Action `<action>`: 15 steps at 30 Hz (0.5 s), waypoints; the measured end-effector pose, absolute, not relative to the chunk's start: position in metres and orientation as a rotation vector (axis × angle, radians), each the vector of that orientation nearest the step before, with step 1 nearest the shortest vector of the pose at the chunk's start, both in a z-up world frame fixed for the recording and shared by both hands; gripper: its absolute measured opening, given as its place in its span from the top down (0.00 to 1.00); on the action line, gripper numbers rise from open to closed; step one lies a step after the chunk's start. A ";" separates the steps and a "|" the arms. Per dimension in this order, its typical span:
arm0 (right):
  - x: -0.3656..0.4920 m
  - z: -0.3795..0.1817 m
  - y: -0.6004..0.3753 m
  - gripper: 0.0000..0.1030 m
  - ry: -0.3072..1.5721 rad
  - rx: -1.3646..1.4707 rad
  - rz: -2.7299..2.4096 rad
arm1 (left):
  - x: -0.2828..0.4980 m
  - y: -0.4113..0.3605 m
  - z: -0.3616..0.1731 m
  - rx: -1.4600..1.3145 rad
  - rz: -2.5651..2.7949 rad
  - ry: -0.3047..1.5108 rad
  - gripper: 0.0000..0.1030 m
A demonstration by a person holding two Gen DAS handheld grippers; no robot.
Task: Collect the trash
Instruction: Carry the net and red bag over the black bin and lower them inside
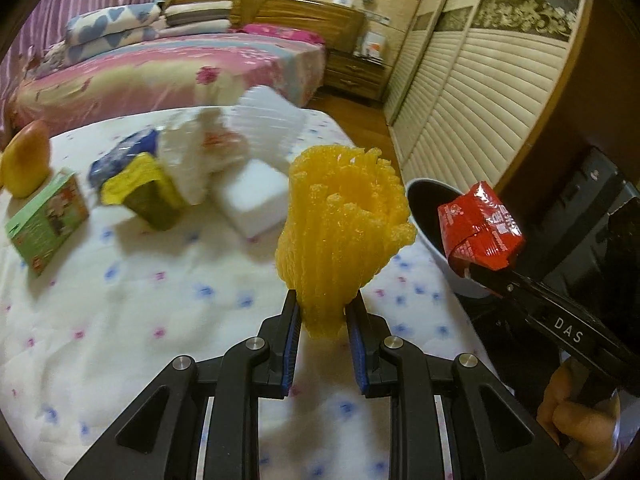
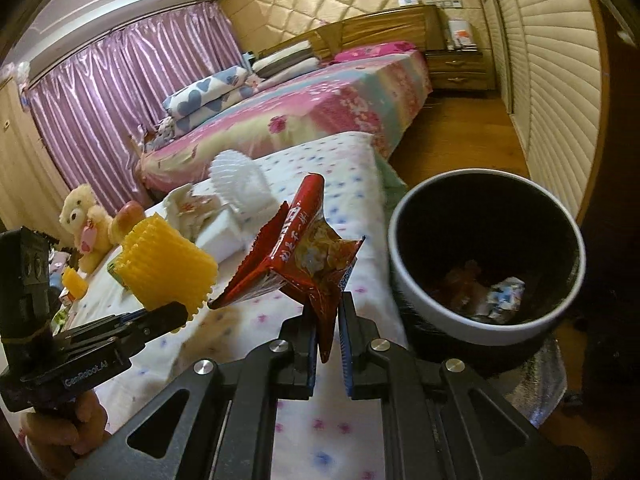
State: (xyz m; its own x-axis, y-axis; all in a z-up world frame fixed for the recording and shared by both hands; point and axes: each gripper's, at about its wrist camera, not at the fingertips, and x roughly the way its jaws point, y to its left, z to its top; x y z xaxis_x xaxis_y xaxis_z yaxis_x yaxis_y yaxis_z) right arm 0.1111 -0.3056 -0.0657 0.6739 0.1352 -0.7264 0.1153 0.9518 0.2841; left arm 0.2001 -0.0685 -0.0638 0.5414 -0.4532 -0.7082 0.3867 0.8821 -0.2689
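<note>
Teddy bear (image 2: 82,216), pink bed (image 2: 320,108).

A yellow foam net (image 1: 340,216) and a crumpled red wrapper (image 2: 304,264) hang above the quilt, near the white-rimmed bin (image 2: 486,326).

The right gripper (image 1: 476,276) bore white letters "DAS" on its black body. The left gripper (image 2: 176,314) carried "GenRobot.AI". The red wrapper (image 2: 304,264) showed Chinese characters, too blurred to read.

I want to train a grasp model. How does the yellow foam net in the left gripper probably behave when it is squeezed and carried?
The yellow foam net looks soft: it narrows where the left gripper pinches it. It is probably very light, since it stands upright above the jaws without drooping. Its open mesh seems unlikely to slip.
</note>
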 end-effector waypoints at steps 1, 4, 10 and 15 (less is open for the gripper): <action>0.110 -0.066 -0.310 0.91 0.834 0.325 0.001 | 0.202 -0.073 -0.065 -0.078 -0.509 0.868 0.80; 0.105 -0.066 -0.320 0.91 0.830 0.335 -0.021 | 0.206 -0.082 -0.066 -0.059 -0.530 0.870 0.80; 0.098 -0.065 -0.340 0.91 0.823 0.351 -0.061 | 0.213 -0.101 -0.068 -0.029 -0.565 0.870 0.80; 0.094 -0.066 -0.352 0.91 0.824 0.367 -0.090 | 0.218 -0.118 -0.069 -0.004 -0.583 0.871 0.80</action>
